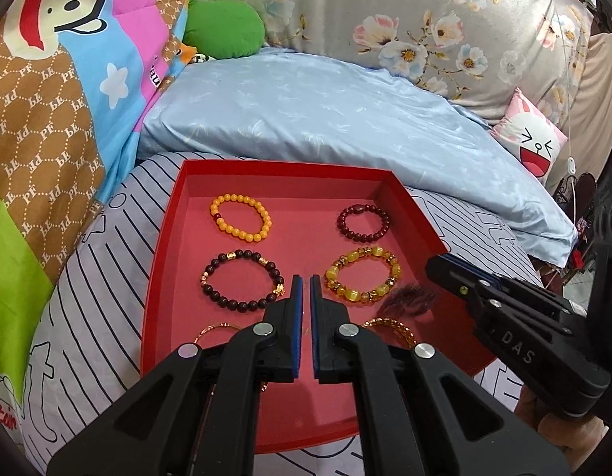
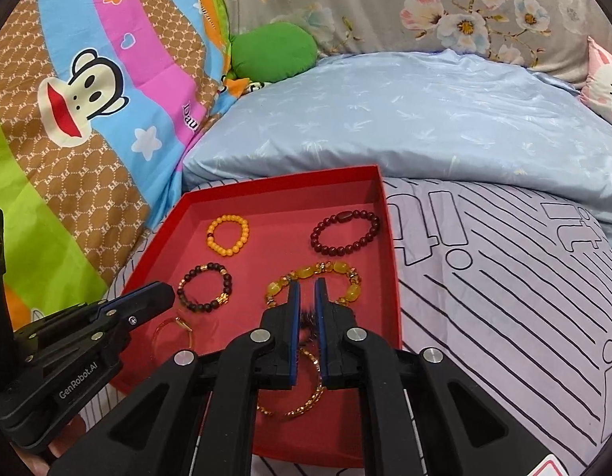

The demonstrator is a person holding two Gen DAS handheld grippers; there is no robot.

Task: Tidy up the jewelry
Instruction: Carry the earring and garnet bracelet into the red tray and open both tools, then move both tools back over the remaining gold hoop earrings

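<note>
Six bracelets (image 1: 240,217) lie paired in the tray (image 1: 163,238), pillow (image 1: 325,111) behind.

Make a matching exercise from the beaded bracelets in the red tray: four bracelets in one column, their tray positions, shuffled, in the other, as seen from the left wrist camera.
Bracelets:
1. orange bead bracelet
2. dark red bead bracelet
3. dark brown bracelet with gold charms
4. yellow translucent bracelet

Positions in the red tray:
A. second row, right
B. far row, left
C. second row, left
D. far row, right

Pairs: 1-B, 2-D, 3-C, 4-A
</note>
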